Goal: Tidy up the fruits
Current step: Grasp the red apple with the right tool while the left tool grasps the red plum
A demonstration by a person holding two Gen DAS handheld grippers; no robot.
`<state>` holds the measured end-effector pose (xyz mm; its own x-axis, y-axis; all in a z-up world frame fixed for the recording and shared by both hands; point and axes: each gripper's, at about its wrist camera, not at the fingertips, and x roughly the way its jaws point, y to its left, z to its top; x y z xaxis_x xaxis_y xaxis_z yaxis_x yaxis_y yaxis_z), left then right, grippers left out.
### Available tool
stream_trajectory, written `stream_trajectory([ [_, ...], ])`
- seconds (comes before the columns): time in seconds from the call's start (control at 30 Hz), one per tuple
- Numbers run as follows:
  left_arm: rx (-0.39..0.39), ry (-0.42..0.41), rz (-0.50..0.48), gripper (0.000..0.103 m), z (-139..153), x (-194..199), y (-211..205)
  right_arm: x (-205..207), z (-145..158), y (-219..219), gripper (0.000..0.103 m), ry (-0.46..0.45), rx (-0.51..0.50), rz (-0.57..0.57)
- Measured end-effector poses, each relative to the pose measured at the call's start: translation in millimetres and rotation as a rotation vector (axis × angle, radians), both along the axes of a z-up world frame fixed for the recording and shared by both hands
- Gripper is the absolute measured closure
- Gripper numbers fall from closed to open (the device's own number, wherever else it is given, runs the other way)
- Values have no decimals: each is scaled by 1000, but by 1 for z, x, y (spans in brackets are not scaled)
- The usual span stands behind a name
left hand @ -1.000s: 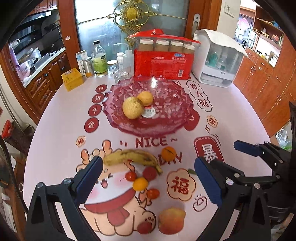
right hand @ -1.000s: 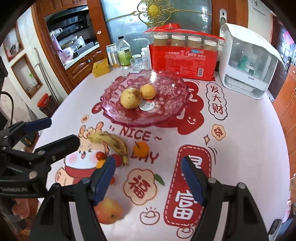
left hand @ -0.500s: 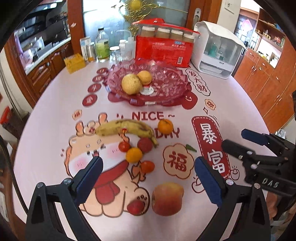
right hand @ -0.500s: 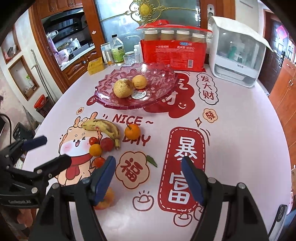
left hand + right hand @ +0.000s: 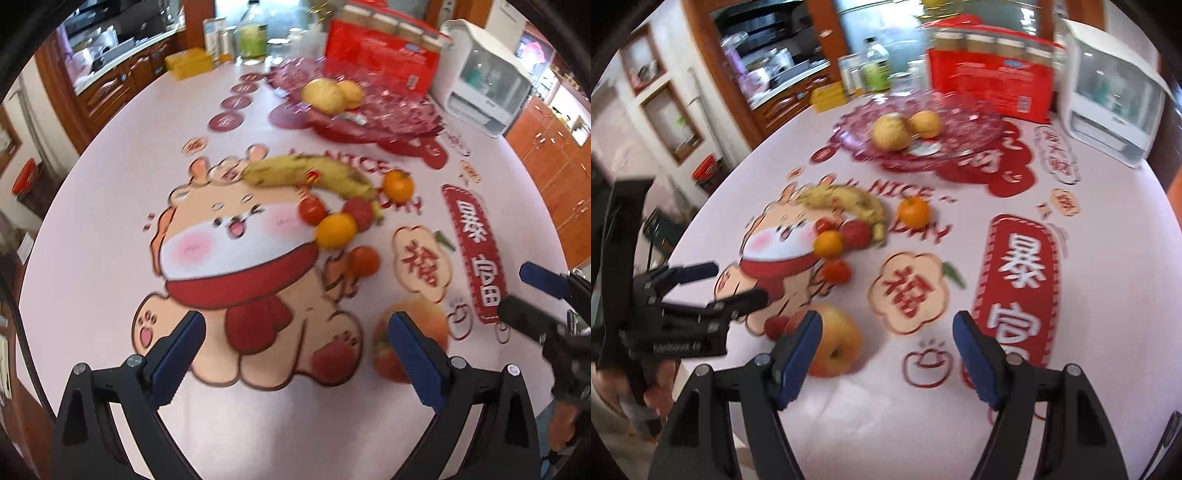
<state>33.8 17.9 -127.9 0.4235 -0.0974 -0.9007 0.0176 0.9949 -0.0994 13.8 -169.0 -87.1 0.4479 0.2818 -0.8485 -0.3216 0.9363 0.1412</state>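
Bare cloth (image 5: 1108,258) fills the frame's right; fruit cluster (image 5: 846,225) and apple (image 5: 836,345) crowd centre-left, bowl (image 5: 960,125) behind.

wood cabinets (image 5: 122,85) | glass door (image 5: 886,22) | white wall (image 5: 613,122)

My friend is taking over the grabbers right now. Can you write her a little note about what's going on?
Left gripper: open, holding nothing, low over the table near the apple.
Right gripper: open, holding nothing, the apple just beside its left finger.
Done: two yellowish fruits sit in the pink glass dish.
Left: the banana, the tangerine, the small red and orange fruits below the banana, and the apple are all on the tablecloth, outside the dish.
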Motion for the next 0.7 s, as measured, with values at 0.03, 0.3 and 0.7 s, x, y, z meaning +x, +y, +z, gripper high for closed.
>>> stream_trajectory([
  [0.03,1,5,4,4,-3,-1,3,-1,-2,3,30,3,0,14],
  [0.3,23,23,-14,4,-17,-14,18,-5,-27,34,30,45,-14,136],
  [0.7,17,40,-44,4,-26,-4,25,-2,-53,59,27,82,-13,214],
])
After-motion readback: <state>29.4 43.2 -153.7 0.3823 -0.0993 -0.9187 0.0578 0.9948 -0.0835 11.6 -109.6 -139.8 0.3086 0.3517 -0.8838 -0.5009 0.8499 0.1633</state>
